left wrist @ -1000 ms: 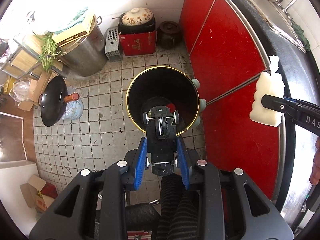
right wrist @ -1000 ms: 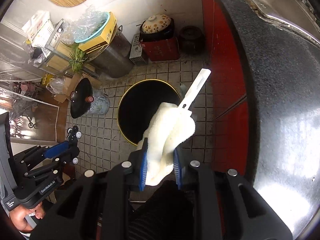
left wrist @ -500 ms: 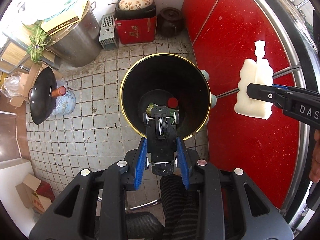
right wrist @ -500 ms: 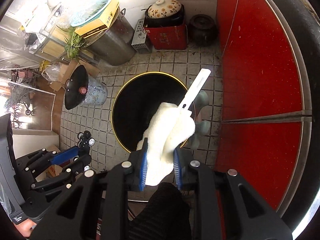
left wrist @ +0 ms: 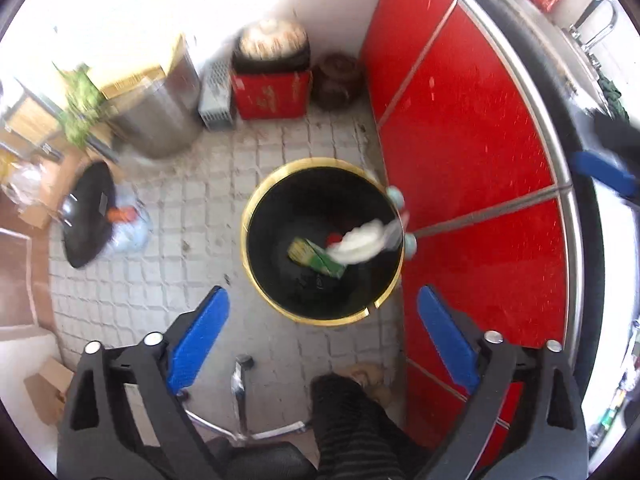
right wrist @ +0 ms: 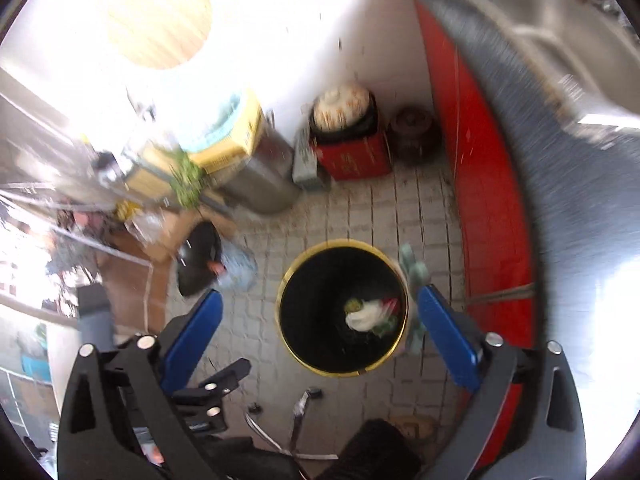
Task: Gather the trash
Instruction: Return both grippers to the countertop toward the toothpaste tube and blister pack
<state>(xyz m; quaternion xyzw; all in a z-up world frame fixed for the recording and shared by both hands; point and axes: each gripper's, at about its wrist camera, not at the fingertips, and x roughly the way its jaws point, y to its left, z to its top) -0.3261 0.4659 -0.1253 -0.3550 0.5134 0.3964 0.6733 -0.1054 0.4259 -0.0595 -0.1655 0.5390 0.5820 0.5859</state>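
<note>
Your left gripper opening, toy car gone | right gripper opening, empty | white cloth now in bin, 12 o'clock

Both grippers' jaws are opening and now stand wide with nothing between them. The left gripper no longer clamps the black toy car, and the right gripper no longer holds the white cloth, which now lies inside the black bin, blurred.
</note>
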